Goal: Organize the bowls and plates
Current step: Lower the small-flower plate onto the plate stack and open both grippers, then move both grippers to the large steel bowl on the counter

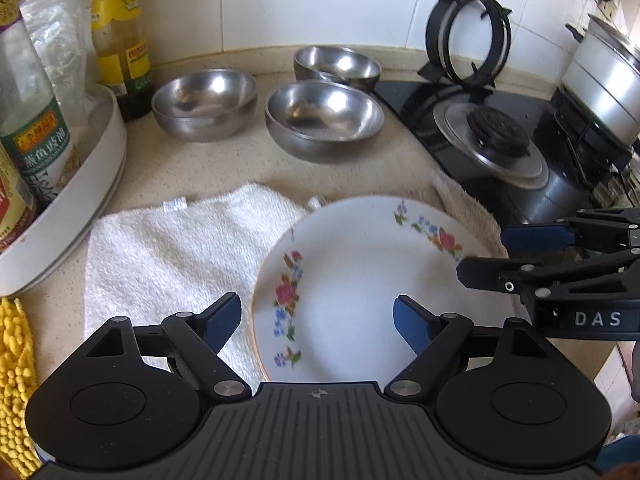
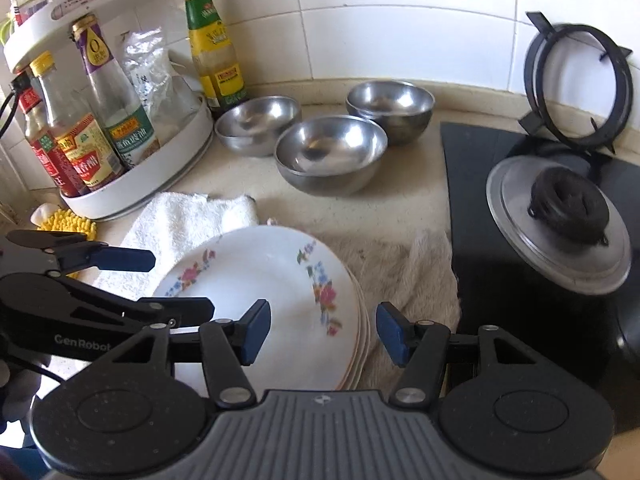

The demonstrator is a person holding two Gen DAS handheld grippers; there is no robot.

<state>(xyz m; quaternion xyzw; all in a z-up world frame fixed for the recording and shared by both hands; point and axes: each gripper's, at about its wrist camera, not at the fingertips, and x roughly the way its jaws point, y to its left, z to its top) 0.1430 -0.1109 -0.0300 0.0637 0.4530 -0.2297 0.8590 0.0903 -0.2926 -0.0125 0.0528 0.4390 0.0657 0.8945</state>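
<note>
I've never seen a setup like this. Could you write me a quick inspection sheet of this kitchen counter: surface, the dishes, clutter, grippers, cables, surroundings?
Surface: beige speckled countertop, partly covered by a white towel and a cream fluffy cloth.
Job's things: stack of floral plates lying on the cloths; three steel bowls standing separately behind, all empty.
Clutter: white turntable rack of sauce bottles, a tall bottle beside it, yellow duster.
Grippers: left gripper open over the plates' left part; right gripper open at their right edge. Neither holds anything.
Cables: a black one at the far left.
Surroundings: tiled wall, black hob with burner, upright pan support, steel pot.
</note>
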